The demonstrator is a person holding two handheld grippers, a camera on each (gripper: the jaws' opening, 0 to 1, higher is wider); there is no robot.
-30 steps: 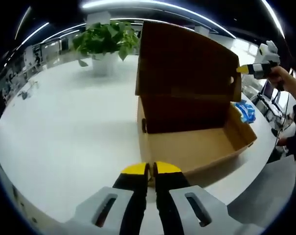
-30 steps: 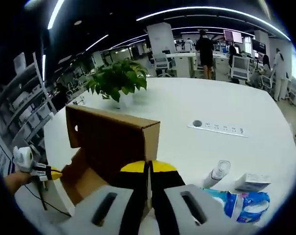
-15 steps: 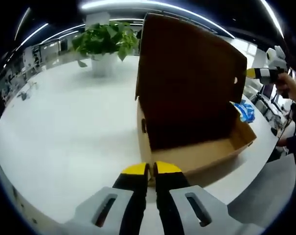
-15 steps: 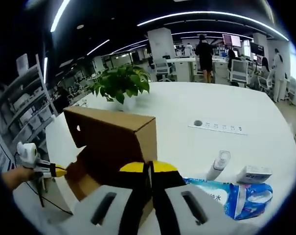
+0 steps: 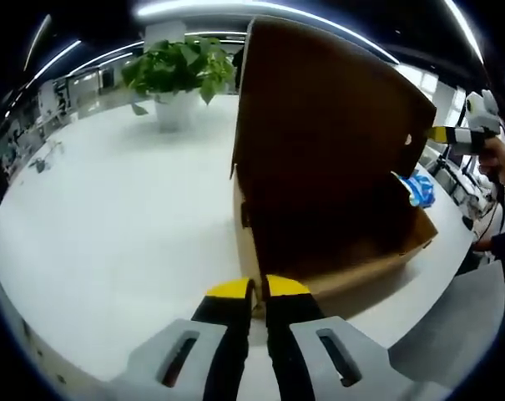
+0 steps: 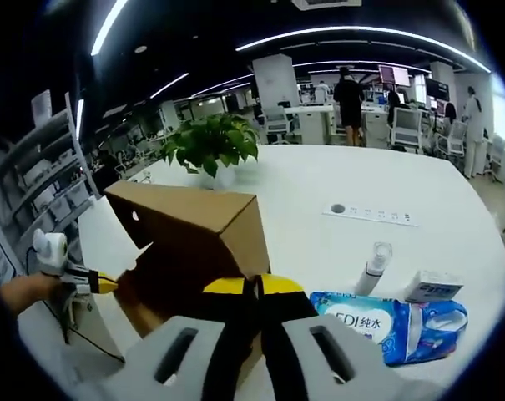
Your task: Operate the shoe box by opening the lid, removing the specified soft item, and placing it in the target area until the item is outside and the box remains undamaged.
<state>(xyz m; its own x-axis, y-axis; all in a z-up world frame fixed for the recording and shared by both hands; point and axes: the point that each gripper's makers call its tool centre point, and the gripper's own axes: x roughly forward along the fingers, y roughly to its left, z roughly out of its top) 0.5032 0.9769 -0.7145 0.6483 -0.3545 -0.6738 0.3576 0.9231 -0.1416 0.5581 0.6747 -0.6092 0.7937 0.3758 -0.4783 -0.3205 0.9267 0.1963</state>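
Open office, ceiling strip lights [image 6: 352,33], shelving [image 6: 27,209] at side.

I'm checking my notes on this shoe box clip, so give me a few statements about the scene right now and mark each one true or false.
1. The lid of the cardboard box is raised. True.
2. The left gripper has its jaws wide apart. False: the yellow tips sit close together, shut, with nothing between them.
3. A potted plant stands on the white table beyond the box. True.
4. The blue soft pack lies inside the box. False: it lies on the table beside the box, next to a small white carton.
5. The right gripper is clamped on the blue pack. False: its jaws are shut on nothing, close to the box's near corner.
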